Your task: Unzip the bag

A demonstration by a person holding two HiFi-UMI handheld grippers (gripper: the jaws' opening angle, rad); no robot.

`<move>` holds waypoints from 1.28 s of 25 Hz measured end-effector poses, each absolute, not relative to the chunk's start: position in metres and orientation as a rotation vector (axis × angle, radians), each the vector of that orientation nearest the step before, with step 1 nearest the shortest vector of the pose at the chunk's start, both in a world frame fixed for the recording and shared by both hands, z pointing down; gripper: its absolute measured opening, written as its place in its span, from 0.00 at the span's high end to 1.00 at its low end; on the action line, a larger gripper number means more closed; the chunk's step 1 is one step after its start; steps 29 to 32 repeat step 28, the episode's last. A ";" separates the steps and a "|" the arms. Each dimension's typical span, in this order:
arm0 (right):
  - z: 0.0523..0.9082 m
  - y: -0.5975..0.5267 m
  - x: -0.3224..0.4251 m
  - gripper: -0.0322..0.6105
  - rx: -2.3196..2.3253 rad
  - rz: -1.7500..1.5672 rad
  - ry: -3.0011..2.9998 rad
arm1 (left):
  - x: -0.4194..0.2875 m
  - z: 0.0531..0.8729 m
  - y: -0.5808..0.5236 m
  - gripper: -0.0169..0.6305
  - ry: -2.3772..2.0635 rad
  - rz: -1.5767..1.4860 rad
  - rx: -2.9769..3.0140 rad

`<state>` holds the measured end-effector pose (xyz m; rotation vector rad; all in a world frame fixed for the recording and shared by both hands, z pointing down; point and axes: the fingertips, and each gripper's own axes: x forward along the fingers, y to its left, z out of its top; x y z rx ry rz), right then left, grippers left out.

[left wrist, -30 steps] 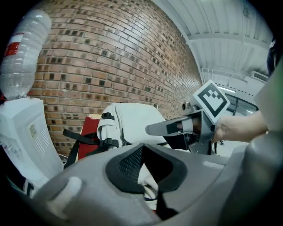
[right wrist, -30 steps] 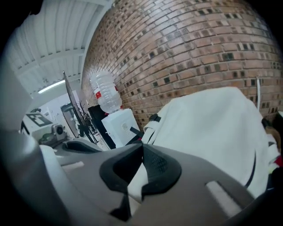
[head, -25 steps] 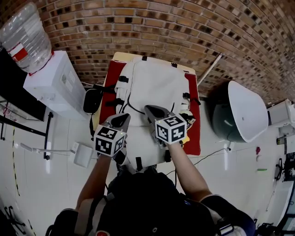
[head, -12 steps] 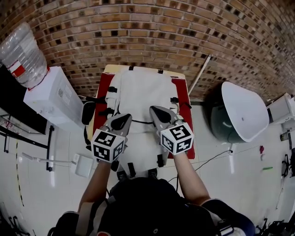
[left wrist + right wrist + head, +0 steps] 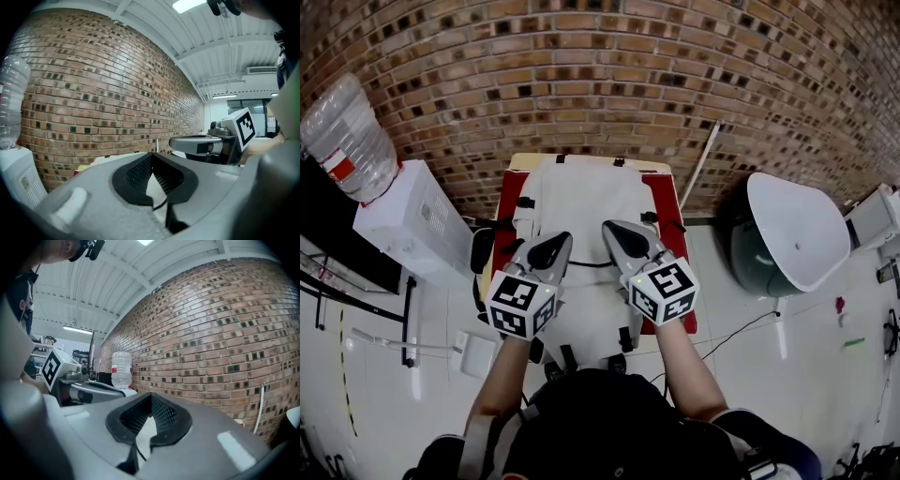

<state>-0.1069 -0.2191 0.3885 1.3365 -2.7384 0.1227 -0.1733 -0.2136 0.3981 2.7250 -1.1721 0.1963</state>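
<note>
Only overhead — white bag [image 5: 581, 202], red tabletop [image 5: 665, 202].

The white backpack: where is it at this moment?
In the head view the white backpack lies in the centre, on the red-topped table against the brick wall, with the water dispenser at its left and a white chair at its right.

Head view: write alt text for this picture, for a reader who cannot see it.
A person holds two shut grippers, the left gripper and the right gripper, side by side over a white backpack lying on a red-topped table by a brick wall. A water dispenser stands left, a white chair right.
</note>
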 end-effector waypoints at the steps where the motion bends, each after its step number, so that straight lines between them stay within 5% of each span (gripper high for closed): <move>1: 0.387 -0.219 -0.106 0.94 1.341 0.120 -2.738 | -0.172 0.397 -0.214 0.97 -1.171 0.194 2.728; 32: 0.384 -0.209 -0.103 0.94 1.342 0.116 -2.732 | -0.160 0.394 -0.203 0.97 -1.126 0.177 2.734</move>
